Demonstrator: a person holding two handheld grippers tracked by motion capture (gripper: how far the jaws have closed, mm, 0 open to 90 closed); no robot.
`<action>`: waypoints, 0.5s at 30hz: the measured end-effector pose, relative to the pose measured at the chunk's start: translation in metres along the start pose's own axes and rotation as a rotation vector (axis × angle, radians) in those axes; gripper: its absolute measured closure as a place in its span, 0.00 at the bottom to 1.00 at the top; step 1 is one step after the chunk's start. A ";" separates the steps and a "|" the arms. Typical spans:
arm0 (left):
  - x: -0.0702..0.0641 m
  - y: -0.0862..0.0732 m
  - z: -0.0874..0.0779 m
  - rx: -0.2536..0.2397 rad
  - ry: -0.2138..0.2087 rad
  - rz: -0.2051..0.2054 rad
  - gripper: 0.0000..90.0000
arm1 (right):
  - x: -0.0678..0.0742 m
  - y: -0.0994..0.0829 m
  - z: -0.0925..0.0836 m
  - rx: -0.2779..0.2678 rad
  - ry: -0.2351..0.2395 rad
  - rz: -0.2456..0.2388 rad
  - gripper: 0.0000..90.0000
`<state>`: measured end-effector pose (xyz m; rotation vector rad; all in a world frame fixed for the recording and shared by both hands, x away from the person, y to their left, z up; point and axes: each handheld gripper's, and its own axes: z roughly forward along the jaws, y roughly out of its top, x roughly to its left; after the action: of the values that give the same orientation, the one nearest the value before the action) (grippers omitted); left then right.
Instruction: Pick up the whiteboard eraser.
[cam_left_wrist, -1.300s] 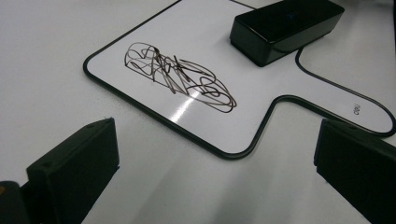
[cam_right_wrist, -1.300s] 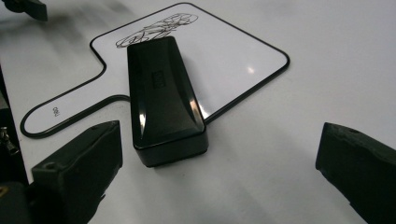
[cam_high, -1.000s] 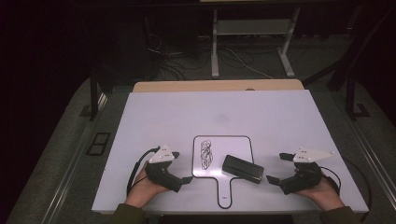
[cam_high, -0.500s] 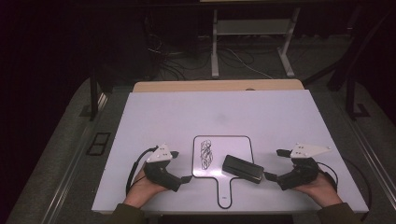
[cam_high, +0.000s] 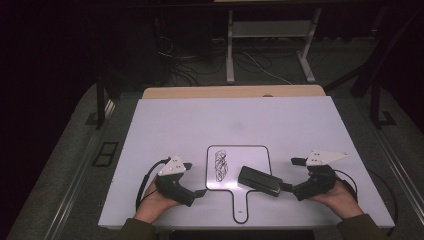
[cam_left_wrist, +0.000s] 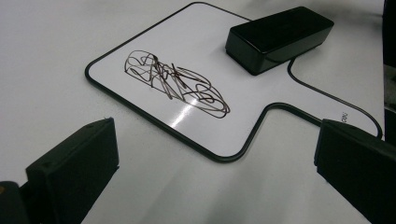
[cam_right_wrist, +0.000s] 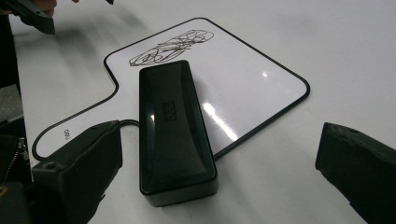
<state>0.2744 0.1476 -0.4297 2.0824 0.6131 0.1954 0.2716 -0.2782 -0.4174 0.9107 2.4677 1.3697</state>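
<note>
A small white paddle-shaped whiteboard (cam_high: 250, 157) lies near the table's front edge, its handle pointing toward me. A black scribble (cam_high: 220, 165) covers its left half. A black eraser (cam_high: 259, 180) rests on its lower right corner. My left gripper (cam_high: 196, 178) sits open just left of the board; in the left gripper view the scribble (cam_left_wrist: 175, 81) and the eraser (cam_left_wrist: 278, 37) lie ahead of its spread jaws. My right gripper (cam_high: 289, 175) is open just right of the eraser. In the right gripper view the eraser (cam_right_wrist: 175, 130) lies between its jaws, close to the left one.
The white table (cam_high: 225, 120) stretches bare beyond the board. Behind its far edge are a wooden strip (cam_high: 235, 92), a dark floor with cables and a metal stand (cam_high: 230, 50). The left gripper (cam_right_wrist: 32, 14) appears at the top left of the right gripper view.
My right gripper has shifted slightly left, closer to the eraser. The left gripper, board and eraser have stayed in place.
</note>
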 end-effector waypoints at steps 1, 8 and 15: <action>0.000 0.000 0.000 -0.001 -0.001 -0.002 0.00 | 0.000 0.000 0.000 0.000 0.000 0.000 0.00; -0.002 0.000 0.002 -0.008 -0.014 -0.009 0.00 | 0.001 0.011 0.009 0.021 0.003 -0.016 0.00; -0.003 0.000 0.001 -0.016 -0.021 -0.004 0.00 | 0.005 0.025 0.016 0.069 0.020 -0.045 0.00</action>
<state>0.2720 0.1456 -0.4297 2.0652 0.6012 0.1756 0.2851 -0.2540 -0.4058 0.8547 2.5481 1.2936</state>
